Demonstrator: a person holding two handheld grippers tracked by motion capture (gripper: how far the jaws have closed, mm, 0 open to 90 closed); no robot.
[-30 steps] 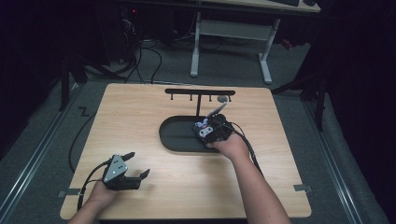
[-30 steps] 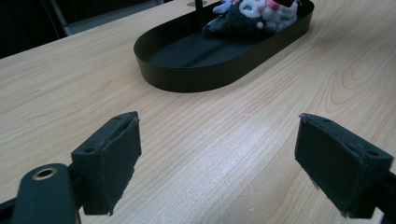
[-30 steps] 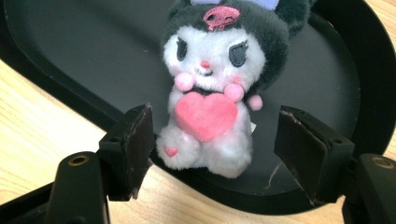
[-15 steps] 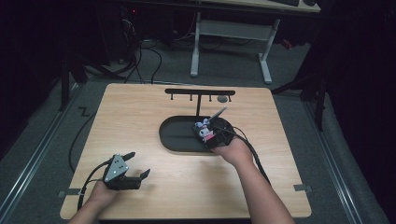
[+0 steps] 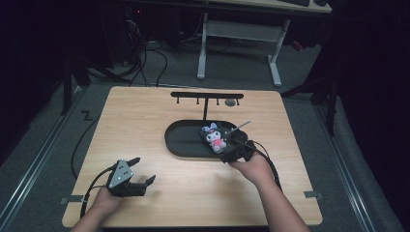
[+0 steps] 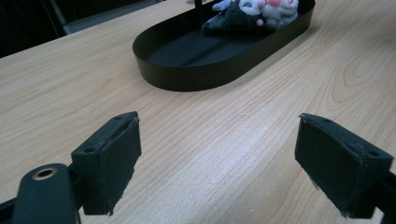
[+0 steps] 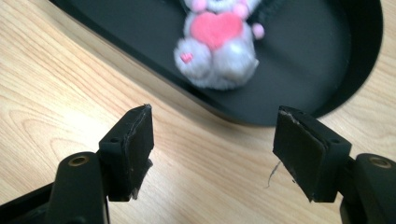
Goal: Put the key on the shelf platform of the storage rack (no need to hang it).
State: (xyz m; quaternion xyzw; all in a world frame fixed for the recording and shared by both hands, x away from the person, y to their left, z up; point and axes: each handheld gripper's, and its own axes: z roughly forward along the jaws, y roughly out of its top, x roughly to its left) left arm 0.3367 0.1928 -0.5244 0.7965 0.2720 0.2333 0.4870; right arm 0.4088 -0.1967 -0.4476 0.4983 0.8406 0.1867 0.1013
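Observation:
A small grey plush toy [image 5: 213, 136] with a pink heart on its front [image 7: 217, 46] lies in the right half of a black oval tray [image 5: 179, 145] at the middle of the wooden table. My right gripper [image 5: 227, 152] hovers just in front of the tray's near rim [image 7: 364, 60], pointing at the toy. It is open, its jaws have just been opening, and nothing is between them [image 7: 212, 126]. My left gripper [image 5: 144, 170] rests open near the table's front left, its jaws [image 6: 217, 135] aimed at the tray [image 6: 196, 77] and the toy [image 6: 254, 9].
A black rack [image 5: 207, 95] with small hooks stands at the back of the table, with a small grey object [image 5: 230, 102] below its right end. Cables trail from both grippers. Bare wood lies between the tray and the front edge.
My right gripper has drawn back from over the toy toward the front right, off the tray. The toy stays in the tray. The left gripper has not moved.

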